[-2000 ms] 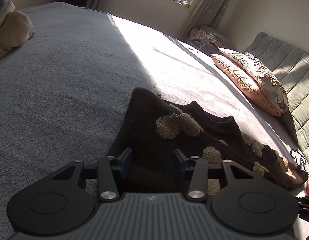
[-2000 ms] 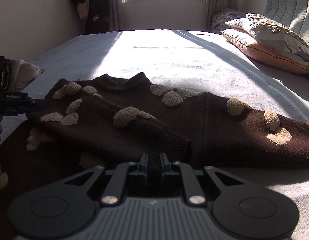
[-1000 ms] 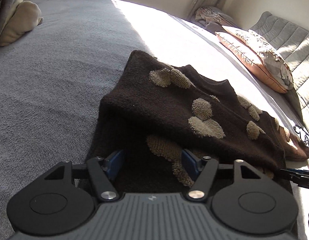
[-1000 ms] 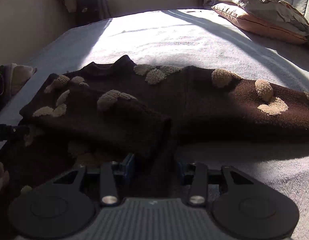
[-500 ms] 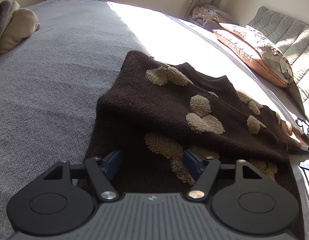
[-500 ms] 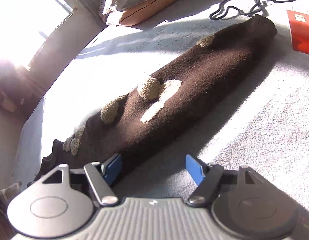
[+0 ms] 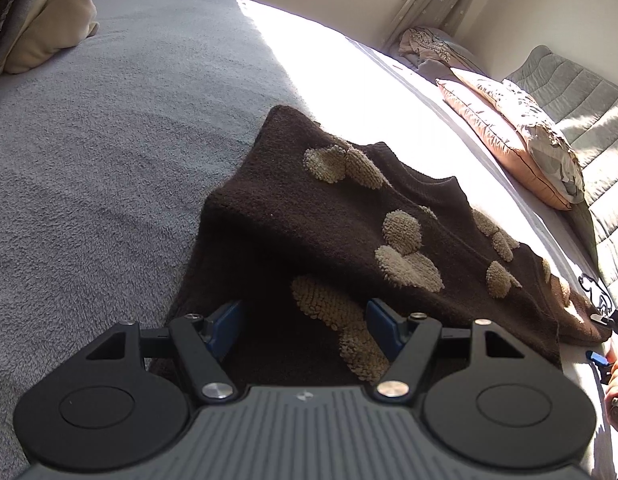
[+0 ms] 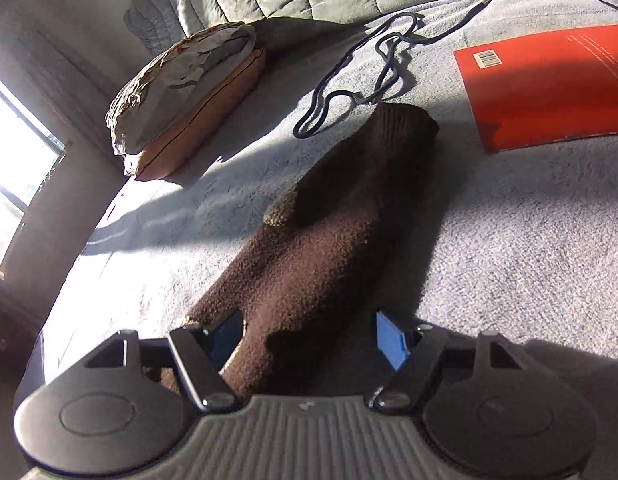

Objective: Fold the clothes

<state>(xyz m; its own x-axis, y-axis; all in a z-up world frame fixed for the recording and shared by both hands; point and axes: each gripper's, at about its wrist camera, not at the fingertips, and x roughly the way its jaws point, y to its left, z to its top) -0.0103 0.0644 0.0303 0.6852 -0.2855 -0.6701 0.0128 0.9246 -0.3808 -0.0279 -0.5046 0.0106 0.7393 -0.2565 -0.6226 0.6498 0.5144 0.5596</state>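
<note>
One brown sweater, two pillows – its body lies under the left gripper, its sleeve between the right gripper's fingers; both spread, gripping nothing.

A: What's changed with the right gripper?
B: Jaws went from clamped on the folded brown knit sweater sleeve to apart; it swung over the other outstretched sleeve.
</note>
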